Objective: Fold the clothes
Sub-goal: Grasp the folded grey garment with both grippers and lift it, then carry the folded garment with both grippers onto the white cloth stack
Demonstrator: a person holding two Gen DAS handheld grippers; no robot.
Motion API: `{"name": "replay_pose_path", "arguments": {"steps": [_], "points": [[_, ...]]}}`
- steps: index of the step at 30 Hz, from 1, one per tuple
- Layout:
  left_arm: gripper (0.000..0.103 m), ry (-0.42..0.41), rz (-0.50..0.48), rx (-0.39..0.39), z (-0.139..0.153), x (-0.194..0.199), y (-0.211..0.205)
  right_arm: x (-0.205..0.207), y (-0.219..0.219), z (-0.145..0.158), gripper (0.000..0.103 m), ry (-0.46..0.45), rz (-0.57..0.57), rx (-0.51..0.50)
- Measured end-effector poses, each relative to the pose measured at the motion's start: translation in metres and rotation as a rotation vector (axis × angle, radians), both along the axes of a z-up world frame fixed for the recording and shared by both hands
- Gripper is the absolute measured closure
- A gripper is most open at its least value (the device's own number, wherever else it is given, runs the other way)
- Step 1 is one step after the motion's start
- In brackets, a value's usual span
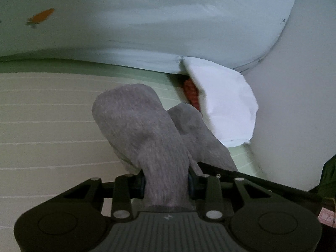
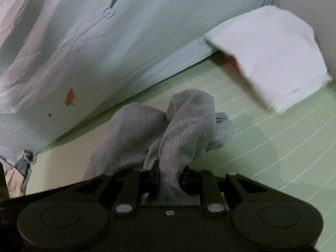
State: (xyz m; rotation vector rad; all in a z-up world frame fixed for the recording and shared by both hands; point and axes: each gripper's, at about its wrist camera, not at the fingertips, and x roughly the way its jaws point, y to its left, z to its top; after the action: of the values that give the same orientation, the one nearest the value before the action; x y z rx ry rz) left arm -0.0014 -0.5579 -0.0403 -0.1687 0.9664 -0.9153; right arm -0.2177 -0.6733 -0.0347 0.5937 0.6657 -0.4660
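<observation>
Both grippers are pinching the grey sock [image 1: 145,130] — the left gripper [image 1: 167,185] narrowly closed on one end, the right gripper [image 2: 169,177] tighter on another. It is hanging bunched above the green sheet [image 2: 273,147], near a white cloth [image 2: 271,56].

Green striped sheet [image 2: 273,147] meets a pale carrot-print quilt [image 2: 105,63] by a white wall [image 1: 294,105]
</observation>
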Motion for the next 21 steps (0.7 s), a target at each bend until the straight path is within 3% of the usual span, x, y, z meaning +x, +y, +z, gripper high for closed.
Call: {"name": "replay_pose_path", "arguments": {"steps": [8, 16, 18, 19, 21], "points": [[0.067, -0.054, 0.003, -0.118, 0.024, -0.015, -0.121, -0.032, -0.121, 0.038, 0.083, -0.049, 0.027, -0.134], [0.065, -0.201, -0.036, -0.246, 0.08, 0.017, -0.244, -0.016, -0.233, 0.106, 0.083, -0.126, 0.032, -0.397], [0.056, -0.229, -0.011, -0.242, 0.082, 0.035, -0.267, -0.007, -0.261, 0.108, 0.079, -0.137, -0.017, -0.438], [0.049, -0.235, 0.007, -0.217, 0.078, 0.044, -0.278, -0.001, -0.274, 0.102, 0.071, -0.115, -0.053, -0.468], [0.042, -0.23, 0.052, -0.116, 0.057, 0.062, -0.295, 0.015, -0.3, 0.08, 0.06, -0.021, -0.118, -0.492]]}}
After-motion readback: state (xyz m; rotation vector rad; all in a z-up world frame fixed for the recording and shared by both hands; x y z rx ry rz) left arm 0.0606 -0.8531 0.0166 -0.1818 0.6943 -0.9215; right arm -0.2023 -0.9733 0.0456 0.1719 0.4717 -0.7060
